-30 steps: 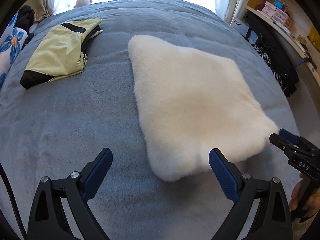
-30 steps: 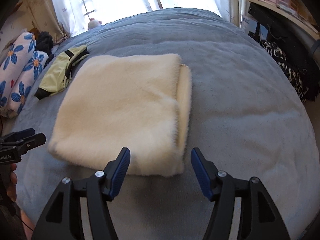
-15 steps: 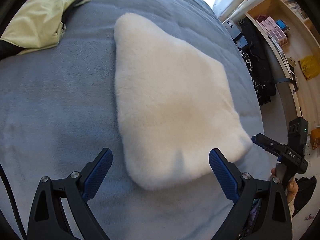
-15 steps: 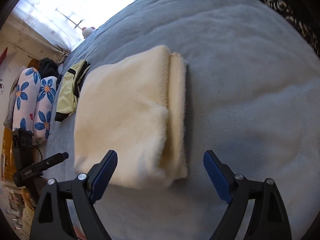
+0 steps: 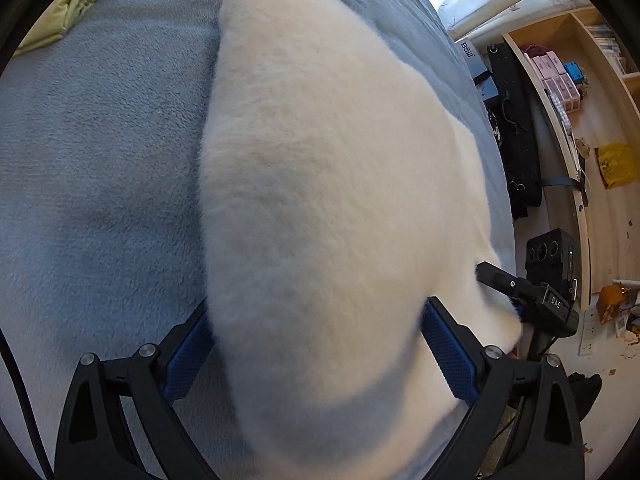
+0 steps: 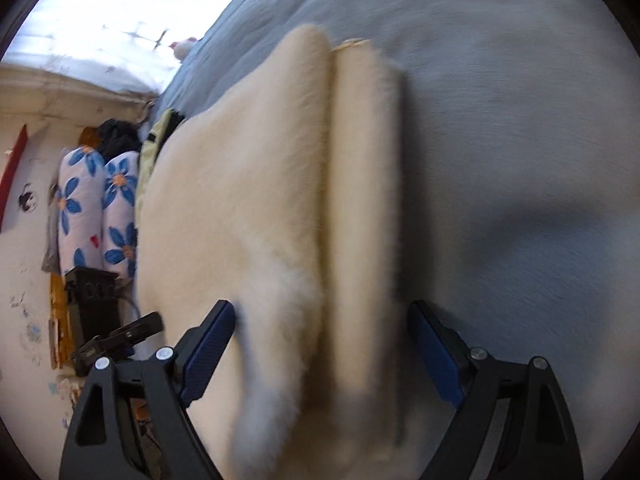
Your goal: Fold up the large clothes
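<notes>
Both grippers gape (nothing held) around the folded fleece (image 5: pixel 328 184); left gripper (image 5: pixel 316 352); right gripper (image 6: pixel 320 352).

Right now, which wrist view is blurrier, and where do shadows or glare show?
Right wrist view: motion-smeared across the fluffy garment and the bedspread, window blown out. Left wrist view: sharper, fisheye-bent, soft shadow on the bedspread beside the garment.

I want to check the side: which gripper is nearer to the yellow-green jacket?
Left. The left gripper straddles the fleece corner facing the jacket; the right gripper straddles the opposite corner.
</notes>
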